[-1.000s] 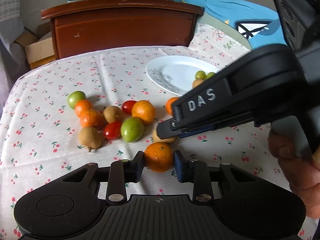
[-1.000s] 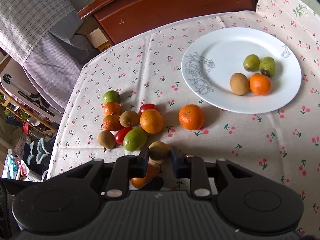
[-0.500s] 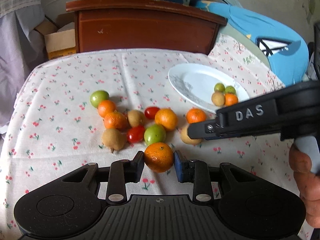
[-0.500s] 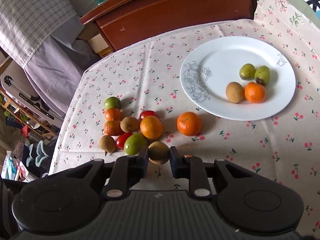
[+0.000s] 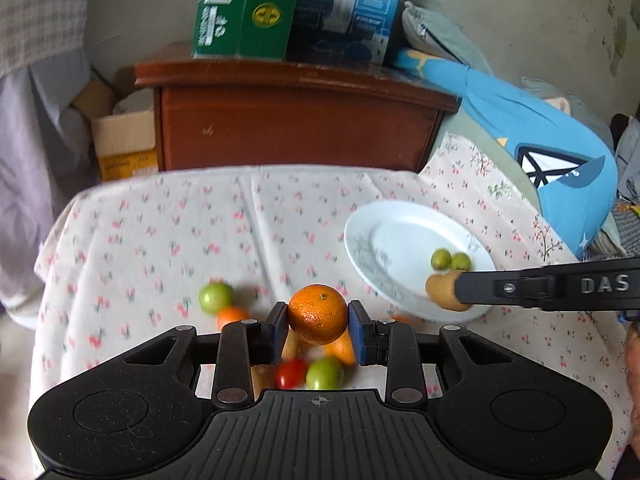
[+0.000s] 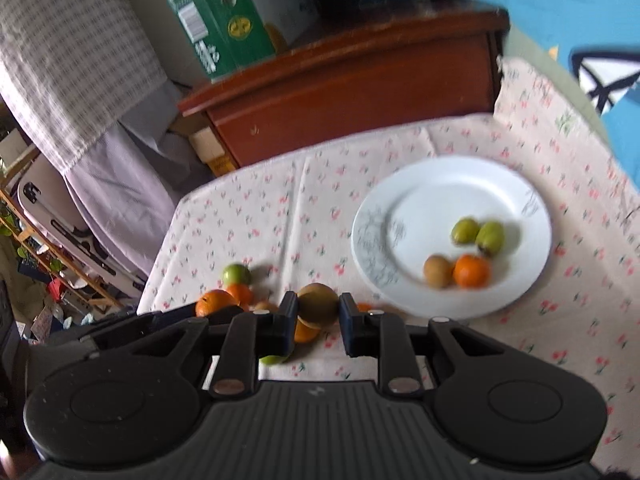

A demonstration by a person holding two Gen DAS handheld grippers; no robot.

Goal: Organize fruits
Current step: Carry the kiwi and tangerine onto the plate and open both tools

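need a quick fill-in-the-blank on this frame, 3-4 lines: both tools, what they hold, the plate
1. The left tool is shut on an ____ fruit.
2. The right tool grips a brown kiwi; the white plate lies to its ____.
3. The plate holds ____ fruits.
4. Of these, ____ are green.

Missing words: orange; right; four; two

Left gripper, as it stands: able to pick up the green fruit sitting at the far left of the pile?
Probably not yet. The left gripper is shut on an orange, so its fingers are occupied. The green fruit lies uncovered on the tablecloth, so the approach looks free once the orange is released.
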